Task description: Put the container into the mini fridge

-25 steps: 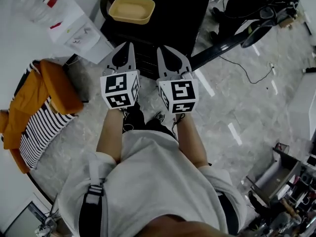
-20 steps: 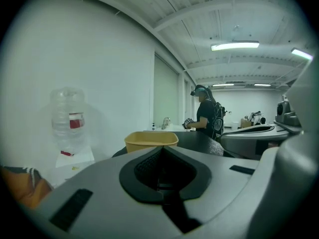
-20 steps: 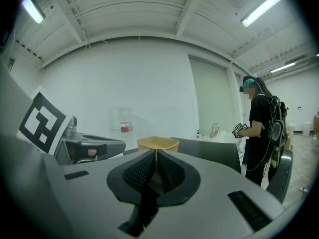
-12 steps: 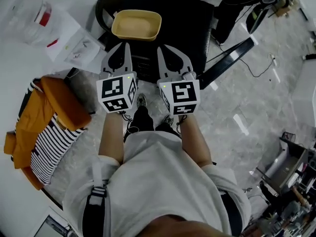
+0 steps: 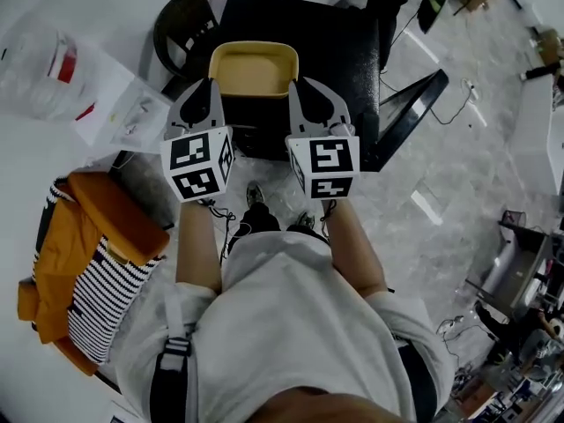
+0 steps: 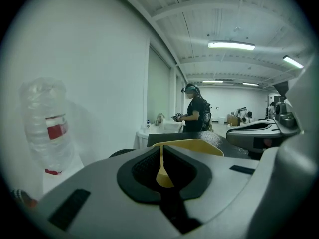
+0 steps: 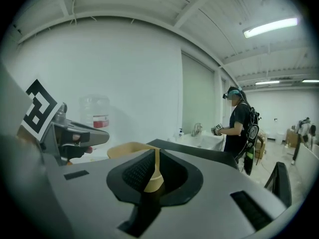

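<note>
both grippers have moved in since the earlier frames. left gripper (image 5: 211, 86) and right gripper (image 5: 296, 86) sat well short of the container (image 5: 254, 67); now their tips flank it, just beside its left and right walls at upper centre of the head view. container is upright, looks empty, on top of the black mini fridge (image 5: 348, 47). can't tell if the tips touch it. jaws of both grippers are pressed together with nothing held. each gripper view shows only a sliver of the container's yellow through the slit between them. black panel (image 5: 407, 113) angles out at the fridge's right, probably the door standing open, not sure. clear water bottle (image 5: 40, 55) upper left, well apart. step in hand, as i read it: reach / pre-grasp, pickup not yet done. next move likely needs either the jaws opened to take a rim, or the two closed grippers squeezing the container between them. then lift and carry it round to the fridge opening, kept level.
</note>
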Tool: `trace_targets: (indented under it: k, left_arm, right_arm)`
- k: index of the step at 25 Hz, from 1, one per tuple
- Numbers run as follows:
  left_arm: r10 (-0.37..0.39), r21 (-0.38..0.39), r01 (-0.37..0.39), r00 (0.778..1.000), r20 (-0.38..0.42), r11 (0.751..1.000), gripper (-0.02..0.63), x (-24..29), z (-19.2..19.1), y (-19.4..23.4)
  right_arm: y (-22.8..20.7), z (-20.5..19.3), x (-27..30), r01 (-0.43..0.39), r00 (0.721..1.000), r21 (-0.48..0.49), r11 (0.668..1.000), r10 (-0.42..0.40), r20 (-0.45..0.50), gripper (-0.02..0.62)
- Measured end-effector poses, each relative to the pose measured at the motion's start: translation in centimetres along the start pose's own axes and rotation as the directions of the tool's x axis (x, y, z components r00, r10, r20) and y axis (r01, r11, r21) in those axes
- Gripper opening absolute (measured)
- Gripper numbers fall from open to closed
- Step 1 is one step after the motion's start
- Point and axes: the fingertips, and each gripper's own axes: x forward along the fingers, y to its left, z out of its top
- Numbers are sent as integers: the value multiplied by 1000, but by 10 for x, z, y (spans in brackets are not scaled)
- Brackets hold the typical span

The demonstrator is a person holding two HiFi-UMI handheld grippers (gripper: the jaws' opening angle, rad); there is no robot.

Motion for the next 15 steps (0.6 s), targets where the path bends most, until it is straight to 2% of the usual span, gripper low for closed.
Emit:
trace_targets:
  k: [6, 8, 12, 15]
  left_arm:
    - [-74, -4, 74, 995, -69, 997, 28, 17, -6, 6]
    - [-84, -13, 83, 993, -80, 996, 62, 22, -6, 10]
    - [-115, -31, 112, 987, -109, 993, 94, 33, -9, 13]
    - [-148, -56, 142, 981, -128, 988, 94, 40, -13, 14]
  right_arm:
    - [-12, -4, 13, 108, 992, 40, 993, -105, -65, 58]
    - [-15, -6, 17, 121, 990, 65, 991, -115, -80, 174]
    - [-19, -11, 25, 132, 988, 131, 983, -119, -104, 184]
    - [-24, -21, 31, 183, 975, 185, 966, -154, -159, 184]
